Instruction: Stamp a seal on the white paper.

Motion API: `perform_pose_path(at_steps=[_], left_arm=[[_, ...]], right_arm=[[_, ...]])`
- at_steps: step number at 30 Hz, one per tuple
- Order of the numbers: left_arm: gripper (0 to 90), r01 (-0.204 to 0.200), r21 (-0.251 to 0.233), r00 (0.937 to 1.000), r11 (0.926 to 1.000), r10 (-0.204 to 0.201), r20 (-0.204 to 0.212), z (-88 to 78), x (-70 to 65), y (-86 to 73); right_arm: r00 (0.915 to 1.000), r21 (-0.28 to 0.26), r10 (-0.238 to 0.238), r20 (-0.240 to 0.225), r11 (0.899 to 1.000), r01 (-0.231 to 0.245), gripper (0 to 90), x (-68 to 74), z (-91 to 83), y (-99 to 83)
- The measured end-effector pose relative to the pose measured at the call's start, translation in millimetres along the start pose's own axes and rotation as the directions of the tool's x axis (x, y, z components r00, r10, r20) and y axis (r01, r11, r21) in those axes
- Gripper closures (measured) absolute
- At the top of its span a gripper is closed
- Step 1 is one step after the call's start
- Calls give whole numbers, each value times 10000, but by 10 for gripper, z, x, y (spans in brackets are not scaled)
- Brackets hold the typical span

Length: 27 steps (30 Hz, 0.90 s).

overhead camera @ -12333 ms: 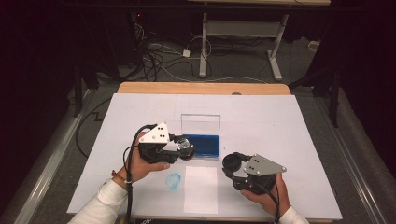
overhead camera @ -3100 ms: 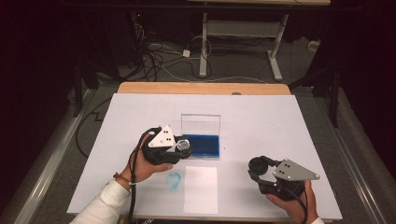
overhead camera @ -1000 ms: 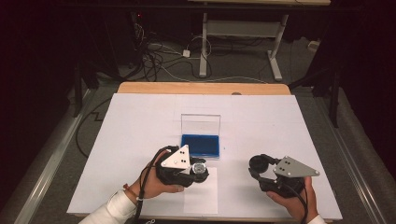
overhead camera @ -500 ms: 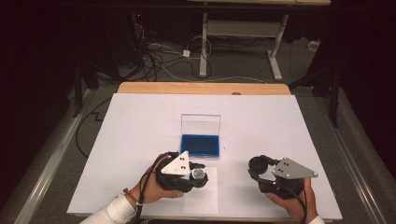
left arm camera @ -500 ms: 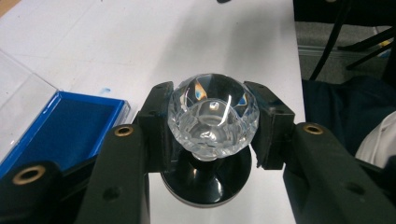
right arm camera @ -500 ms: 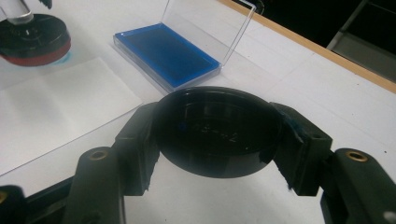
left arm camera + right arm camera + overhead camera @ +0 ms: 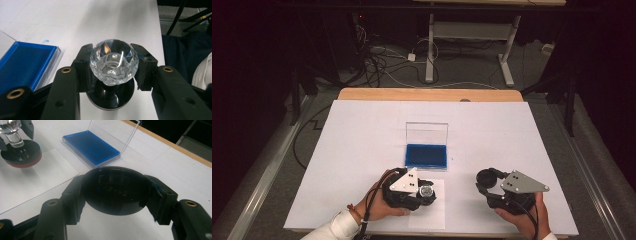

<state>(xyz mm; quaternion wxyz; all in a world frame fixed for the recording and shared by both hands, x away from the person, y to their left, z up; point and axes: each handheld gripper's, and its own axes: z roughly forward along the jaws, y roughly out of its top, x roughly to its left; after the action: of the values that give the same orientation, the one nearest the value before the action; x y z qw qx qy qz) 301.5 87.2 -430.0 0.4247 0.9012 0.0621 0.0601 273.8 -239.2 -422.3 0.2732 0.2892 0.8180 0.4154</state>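
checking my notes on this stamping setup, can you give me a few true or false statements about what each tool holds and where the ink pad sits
1. The left tool grips a stamp by its clear faceted knob. True.
2. The right tool is empty. False: it is shut on a round black cap.
3. The ink pad case lies closed. False: its clear lid stands open.
4. The stamp's base is over a sheet of paper. True.
5. The ink pad is red. False: it is blue.

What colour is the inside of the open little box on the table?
Blue. The box has a blue pad inside and a see-through lid, clearest in the right gripper view.
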Motion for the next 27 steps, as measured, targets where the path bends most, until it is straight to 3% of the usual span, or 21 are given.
perform_pose_path(at_steps=[7, 12, 27], left_arm=[[542, 2, 409, 10000, 9992, -3, 47, 105, 26, -47], [542, 192, 353, 9996, 9992, -199, 204, 114, 42, -63], [541, 234, 668, 9986, 9975, -265, 460, 212, 31, -123]], right_arm=[[10000, 96, -60, 6, 9999, 60, 384, 15, 12, -7], [9999, 135, -119, 3, 9998, 119, 384, 22, 19, -10], [9999, 189, -164, -17, 9997, 164, 384, 27, 25, -13]])
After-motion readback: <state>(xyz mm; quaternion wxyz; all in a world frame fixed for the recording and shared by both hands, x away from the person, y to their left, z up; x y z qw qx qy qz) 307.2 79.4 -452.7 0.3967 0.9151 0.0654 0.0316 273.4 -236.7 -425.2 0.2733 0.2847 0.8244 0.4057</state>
